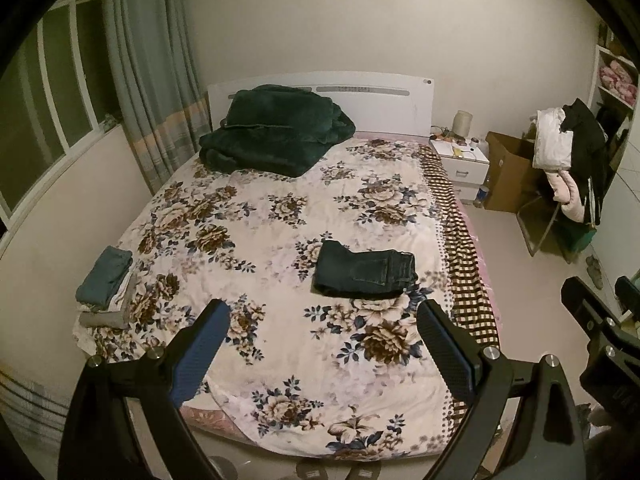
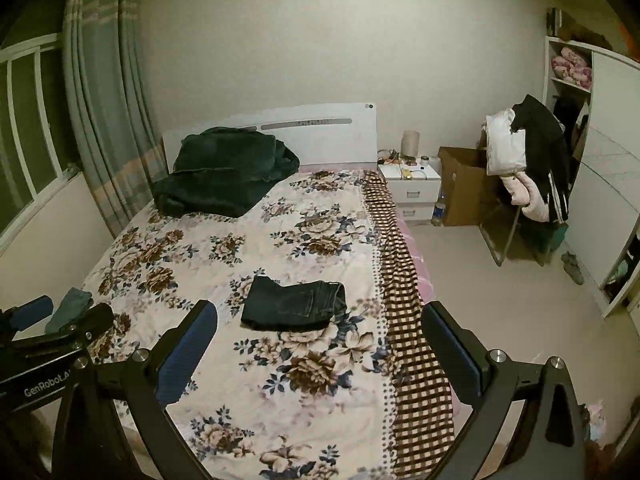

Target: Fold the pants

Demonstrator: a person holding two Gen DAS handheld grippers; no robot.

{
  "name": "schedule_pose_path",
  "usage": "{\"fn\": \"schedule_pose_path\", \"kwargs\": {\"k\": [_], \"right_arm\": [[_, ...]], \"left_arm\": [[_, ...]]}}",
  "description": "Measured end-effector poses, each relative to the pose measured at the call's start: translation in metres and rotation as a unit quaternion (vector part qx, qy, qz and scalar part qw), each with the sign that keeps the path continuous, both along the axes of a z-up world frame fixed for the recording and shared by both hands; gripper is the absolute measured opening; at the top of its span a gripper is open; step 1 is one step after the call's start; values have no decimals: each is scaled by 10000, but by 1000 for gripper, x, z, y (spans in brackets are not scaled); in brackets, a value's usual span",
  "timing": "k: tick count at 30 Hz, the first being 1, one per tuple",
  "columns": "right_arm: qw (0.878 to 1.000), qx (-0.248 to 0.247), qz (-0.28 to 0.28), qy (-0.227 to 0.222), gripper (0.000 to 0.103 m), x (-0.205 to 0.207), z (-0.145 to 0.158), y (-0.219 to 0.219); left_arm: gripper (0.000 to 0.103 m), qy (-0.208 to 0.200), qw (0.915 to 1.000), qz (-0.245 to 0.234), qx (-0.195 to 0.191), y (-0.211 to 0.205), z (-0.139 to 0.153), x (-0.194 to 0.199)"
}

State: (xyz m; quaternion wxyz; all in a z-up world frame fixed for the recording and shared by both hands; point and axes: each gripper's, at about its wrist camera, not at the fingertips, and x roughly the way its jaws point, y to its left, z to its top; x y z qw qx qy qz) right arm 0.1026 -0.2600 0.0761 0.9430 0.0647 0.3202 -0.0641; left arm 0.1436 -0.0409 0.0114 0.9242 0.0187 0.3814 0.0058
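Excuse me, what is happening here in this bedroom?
A person holds two grippers above a bed with a floral quilt. The left gripper and right gripper are both open and empty. A pair of dark denim pants lies folded on the quilt. A small stack of folded clothes sits near the bed's left edge.

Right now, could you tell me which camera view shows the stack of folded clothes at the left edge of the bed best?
The left wrist view: the stack of folded clothes shows whole, teal piece on top, grey beneath. In the right wrist view the left gripper hides most of it.
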Motion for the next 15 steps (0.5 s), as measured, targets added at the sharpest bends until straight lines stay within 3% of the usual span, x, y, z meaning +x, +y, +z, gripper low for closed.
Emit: {"fn": "schedule_pose_path", "kwargs": {"k": [15], "right_arm": [[9999,-101,10,81,103,-3,0,5]], "left_arm": [[96,68,10000,15,53,4,-2,-6]]}}
